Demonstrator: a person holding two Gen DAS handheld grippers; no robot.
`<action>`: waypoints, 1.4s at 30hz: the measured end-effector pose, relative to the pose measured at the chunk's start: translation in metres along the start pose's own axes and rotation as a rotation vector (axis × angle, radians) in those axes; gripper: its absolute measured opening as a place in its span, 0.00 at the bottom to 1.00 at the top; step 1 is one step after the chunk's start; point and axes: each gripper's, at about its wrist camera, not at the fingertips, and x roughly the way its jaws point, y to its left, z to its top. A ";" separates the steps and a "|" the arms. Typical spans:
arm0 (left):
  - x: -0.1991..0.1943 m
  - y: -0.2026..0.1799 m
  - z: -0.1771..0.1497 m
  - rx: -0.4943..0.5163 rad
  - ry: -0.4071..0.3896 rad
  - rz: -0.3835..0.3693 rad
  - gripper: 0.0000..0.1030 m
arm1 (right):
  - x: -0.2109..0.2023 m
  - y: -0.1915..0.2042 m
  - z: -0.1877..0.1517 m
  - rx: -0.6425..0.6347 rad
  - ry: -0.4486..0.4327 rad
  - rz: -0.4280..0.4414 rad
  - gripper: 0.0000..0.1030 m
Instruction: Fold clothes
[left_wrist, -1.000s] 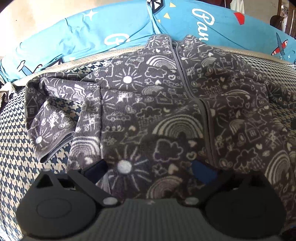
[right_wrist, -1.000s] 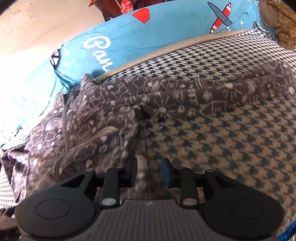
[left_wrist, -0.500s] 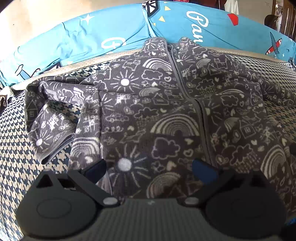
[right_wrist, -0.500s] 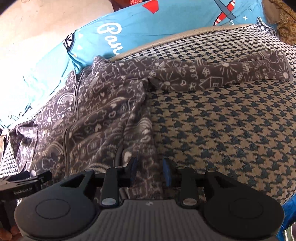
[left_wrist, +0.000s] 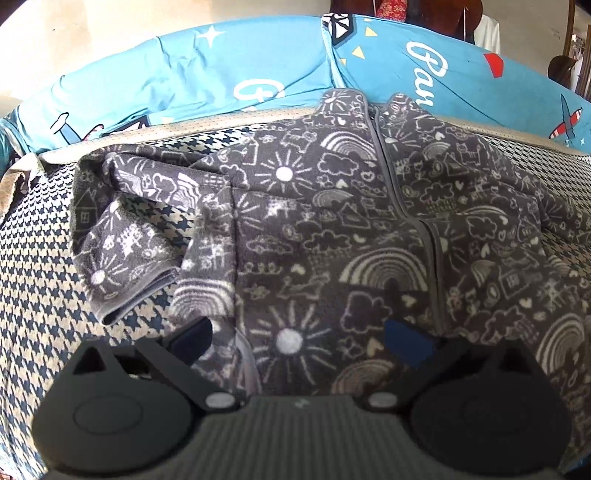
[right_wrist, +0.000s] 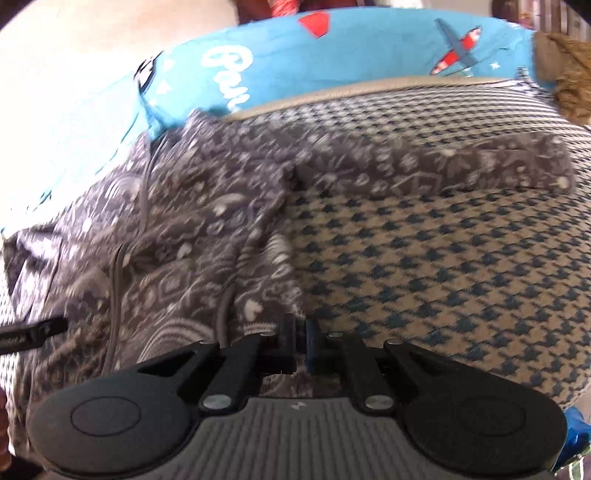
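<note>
Grey doodle-print fleece jacket (left_wrist: 325, 236), zipped, flat on houndstooth cover (left_wrist: 33, 295)

Houndstooth cover (left_wrist: 33, 280) underneath — blue printed bedding (left_wrist: 192, 74) behind, brown fuzzy cloth (right_wrist: 569, 74) at right

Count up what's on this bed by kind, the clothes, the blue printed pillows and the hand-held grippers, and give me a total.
Grey doodle-print zip jacket: 1
Blue printed pillows: 2, one on the left and one on the right
Hand-held grippers: 2, left hand-held gripper and right hand-held gripper
Total: 5
</note>
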 end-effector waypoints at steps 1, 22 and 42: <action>-0.001 0.002 0.000 -0.006 0.000 -0.001 1.00 | 0.000 -0.004 0.001 0.020 -0.002 -0.015 0.05; -0.001 0.015 -0.011 0.020 0.035 0.049 1.00 | -0.013 -0.005 0.003 0.017 -0.101 -0.021 0.12; 0.009 0.010 -0.026 0.085 0.111 0.105 1.00 | 0.020 0.040 -0.014 -0.127 0.127 0.113 0.12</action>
